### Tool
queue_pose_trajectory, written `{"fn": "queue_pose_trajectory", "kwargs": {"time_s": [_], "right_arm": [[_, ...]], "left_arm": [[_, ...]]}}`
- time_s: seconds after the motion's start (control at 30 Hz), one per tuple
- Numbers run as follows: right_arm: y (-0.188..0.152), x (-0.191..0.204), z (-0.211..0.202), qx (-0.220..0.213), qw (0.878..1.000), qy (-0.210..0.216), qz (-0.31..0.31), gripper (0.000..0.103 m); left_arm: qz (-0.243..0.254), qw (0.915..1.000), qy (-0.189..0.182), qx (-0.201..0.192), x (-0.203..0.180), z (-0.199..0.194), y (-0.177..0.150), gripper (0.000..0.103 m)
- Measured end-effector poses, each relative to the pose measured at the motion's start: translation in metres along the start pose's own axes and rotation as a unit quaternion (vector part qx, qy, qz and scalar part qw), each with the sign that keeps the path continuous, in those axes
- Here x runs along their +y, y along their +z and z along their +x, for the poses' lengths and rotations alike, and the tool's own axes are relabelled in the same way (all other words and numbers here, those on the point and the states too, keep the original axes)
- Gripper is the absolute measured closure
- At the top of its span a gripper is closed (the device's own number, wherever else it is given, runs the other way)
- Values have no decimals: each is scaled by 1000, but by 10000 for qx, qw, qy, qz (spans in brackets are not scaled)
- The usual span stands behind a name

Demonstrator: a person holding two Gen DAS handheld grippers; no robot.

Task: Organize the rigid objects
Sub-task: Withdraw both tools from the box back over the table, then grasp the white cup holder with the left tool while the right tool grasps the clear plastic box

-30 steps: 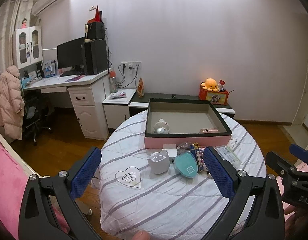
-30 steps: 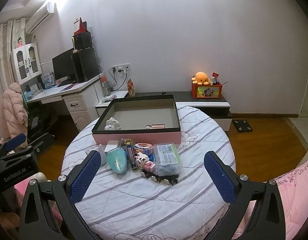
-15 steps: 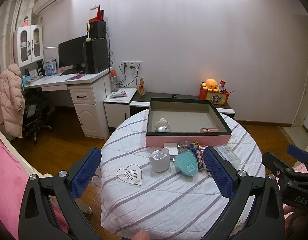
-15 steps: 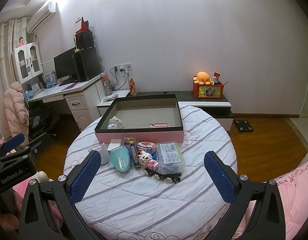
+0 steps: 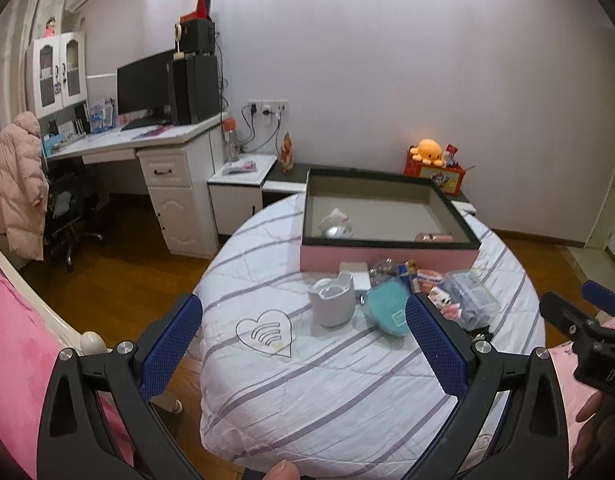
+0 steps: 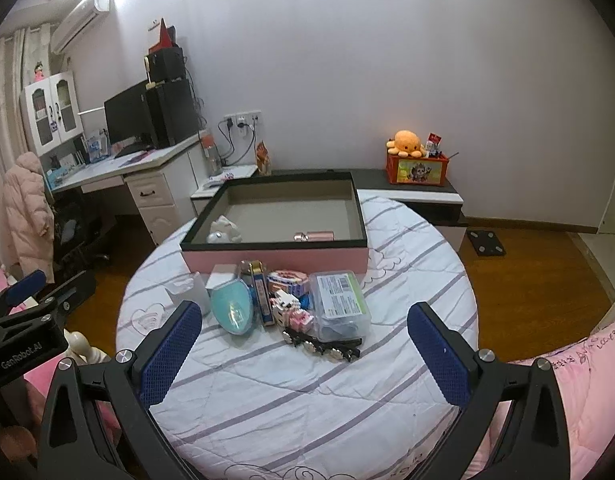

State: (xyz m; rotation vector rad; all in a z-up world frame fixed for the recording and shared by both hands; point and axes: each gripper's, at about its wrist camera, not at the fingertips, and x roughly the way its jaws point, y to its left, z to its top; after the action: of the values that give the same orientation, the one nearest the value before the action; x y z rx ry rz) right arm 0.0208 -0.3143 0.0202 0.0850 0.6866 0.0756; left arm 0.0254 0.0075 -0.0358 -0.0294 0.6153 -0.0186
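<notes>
I am holding both the left gripper (image 5: 303, 340) and the right gripper (image 6: 303, 344) with jaws spread wide and nothing between them, well short of the pink box (image 6: 275, 258). The loose items are lying in a row just in front of the box's near wall: white cup (image 5: 332, 300), teal case (image 6: 232, 312), clear plastic container (image 6: 339, 300). I am judging the cup light, stiff and smooth, so I am planning to pinch across its rim. The container looks slippery; its long sides suit better. My right view is showing black hair clips (image 6: 323, 348) in front of the container, which my left view is mostly hiding.
</notes>
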Motion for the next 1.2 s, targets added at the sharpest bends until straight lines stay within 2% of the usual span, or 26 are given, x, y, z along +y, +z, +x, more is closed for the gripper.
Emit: {"fn": "queue_pose_trajectory", "kwargs": {"time_s": [0.5, 0.6, 0.67, 0.87, 0.9, 0.97, 1.03, 1.07, 1.13, 1.17, 1.2], "right_arm": [[-6, -29, 92, 794, 9965, -227, 130, 0], [-6, -34, 113, 956, 9951, -240, 122, 3], [-5, -37, 125, 1046, 9941, -239, 155, 8], [-2, -45, 164, 1331, 9907, -62, 277, 14], [-3, -45, 169, 1385, 9900, -88, 260, 16], [-4, -45, 180, 1504, 9883, -57, 237, 31], [-8, -47, 188, 1596, 9867, 26, 293, 39], [-9, -47, 190, 1561, 9873, 26, 298, 39], [-10, -47, 189, 1535, 9876, 61, 319, 39], [-10, -47, 188, 1521, 9879, 69, 305, 39], [-10, -47, 187, 1511, 9880, 77, 301, 39]], "left_arm": [[127, 9961, 3, 877, -9, 123, -27, 0], [105, 9951, 2, 983, -11, 145, -30, 0], [87, 9943, 28, 1058, -12, 156, -31, 0], [25, 9932, 32, 1166, -16, 181, -29, 0], [-16, 9930, 43, 1176, -16, 185, -28, 0], [-132, 9930, 7, 1174, -14, 189, -25, 1], [-246, 9919, -118, 1244, -11, 193, -23, 6], [-286, 9912, -167, 1278, -10, 195, -23, 18], [-349, 9904, -335, 1294, -9, 194, -24, 31], [-354, 9901, -426, 1289, -9, 193, -24, 45], [-346, 9897, -483, 1304, -10, 191, -24, 49]]}}
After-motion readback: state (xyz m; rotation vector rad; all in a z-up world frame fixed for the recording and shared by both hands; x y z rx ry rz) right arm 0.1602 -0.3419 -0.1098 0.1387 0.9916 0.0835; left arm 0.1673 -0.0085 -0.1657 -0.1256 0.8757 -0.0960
